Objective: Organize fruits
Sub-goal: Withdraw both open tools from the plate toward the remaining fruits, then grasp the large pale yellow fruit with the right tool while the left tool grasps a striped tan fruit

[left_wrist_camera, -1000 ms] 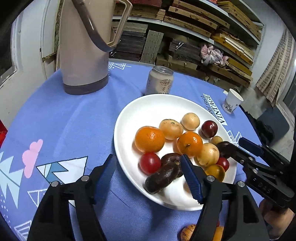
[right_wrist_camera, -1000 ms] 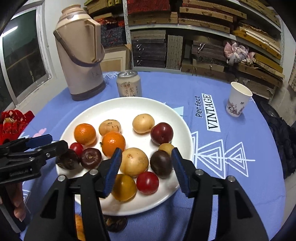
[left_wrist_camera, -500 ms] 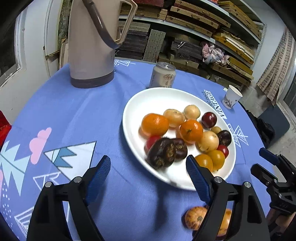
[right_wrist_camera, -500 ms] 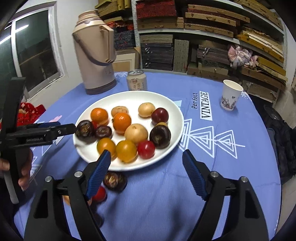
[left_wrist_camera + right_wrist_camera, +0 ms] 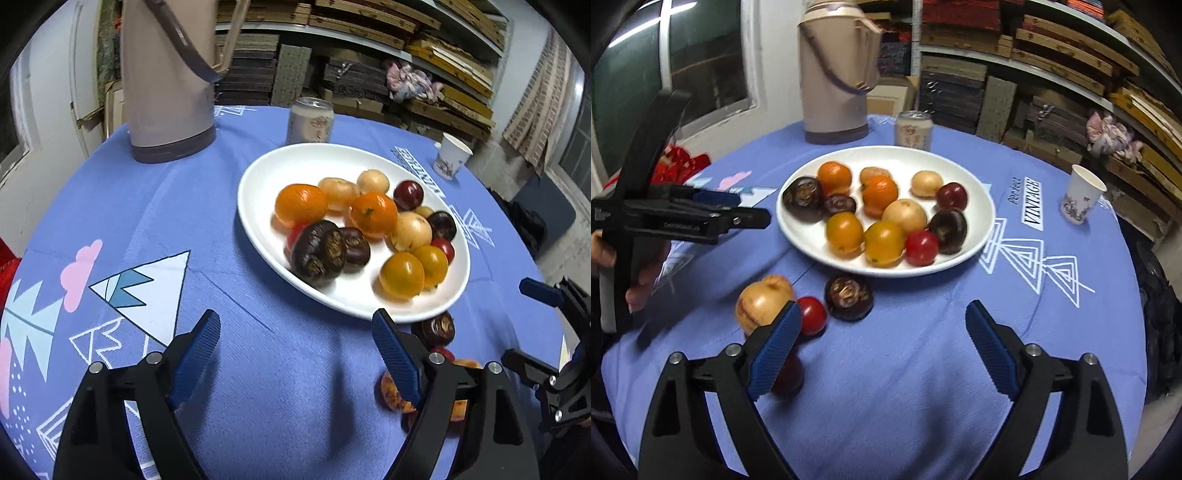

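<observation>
A white plate (image 5: 258,177) (image 5: 975,192) on the blue tablecloth holds several fruits: oranges, tan round fruits, dark purple ones, yellow and red ones. Loose fruits lie on the cloth in front of the plate: a dark purple one (image 5: 849,297) (image 5: 436,329), a small red one (image 5: 812,314), a tan one (image 5: 761,302) and a dark red one (image 5: 788,374) behind my right finger. My left gripper (image 5: 293,349) is open and empty, short of the plate. My right gripper (image 5: 882,338) is open and empty, just right of the loose fruits.
A tall beige thermos (image 5: 168,77) (image 5: 836,70) and a drink can (image 5: 311,120) (image 5: 913,129) stand behind the plate. A paper cup (image 5: 1082,199) (image 5: 451,160) stands at the right. Shelves of stacked boards line the back wall. Red packaging (image 5: 677,164) lies at the left.
Both grippers have pulled back from the plate toward the table's near side. A large dark purple fruit now lies on the plate's left side. Loose fruits have come into view.
</observation>
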### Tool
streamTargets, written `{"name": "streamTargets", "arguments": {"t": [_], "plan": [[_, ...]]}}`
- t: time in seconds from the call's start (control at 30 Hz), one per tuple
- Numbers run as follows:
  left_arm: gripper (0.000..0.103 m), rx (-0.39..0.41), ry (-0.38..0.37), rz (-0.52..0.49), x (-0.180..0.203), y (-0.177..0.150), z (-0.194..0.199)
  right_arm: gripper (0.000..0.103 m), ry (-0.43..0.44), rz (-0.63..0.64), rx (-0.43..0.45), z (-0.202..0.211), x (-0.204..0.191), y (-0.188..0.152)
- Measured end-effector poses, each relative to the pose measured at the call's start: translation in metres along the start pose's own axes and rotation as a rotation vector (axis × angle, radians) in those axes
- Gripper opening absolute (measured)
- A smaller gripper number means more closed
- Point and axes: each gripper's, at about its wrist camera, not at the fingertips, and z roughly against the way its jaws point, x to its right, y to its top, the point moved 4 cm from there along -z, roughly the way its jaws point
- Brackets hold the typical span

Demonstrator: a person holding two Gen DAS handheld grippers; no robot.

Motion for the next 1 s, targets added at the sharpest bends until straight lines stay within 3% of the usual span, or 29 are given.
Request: {"name": "streamTargets", "arguments": {"t": [0.27,0.53,0.63,0.7,0.83,1.0], "plan": [[0.086,-0.02,0.0,-0.044,0.01,-0.007,-0.002,0.088,0.079,0.122,-0.036,-0.004,-0.036,-0.008],[0.086,-0.04,0.009,-0.057,0.011,-0.01,-0.006,0.088,0.129,0.163,-0.018,-0.014,-0.065,-0.009],[0.086,-0.038,0.01,-0.054,0.01,-0.009,-0.006,0.068,0.157,0.169,-0.034,-0.022,-0.075,-0.011],[0.086,-0.037,0.011,-0.05,0.008,-0.009,-0.005,0.044,0.174,0.153,-0.049,-0.027,-0.077,-0.011],[0.086,-0.044,0.012,-0.061,0.008,-0.01,-0.006,0.042,0.198,0.105,-0.029,-0.023,-0.073,-0.005],[0.086,-0.08,-0.017,-0.118,0.018,-0.016,-0.01,0.042,0.167,0.056,-0.024,-0.02,-0.053,-0.003]]}}
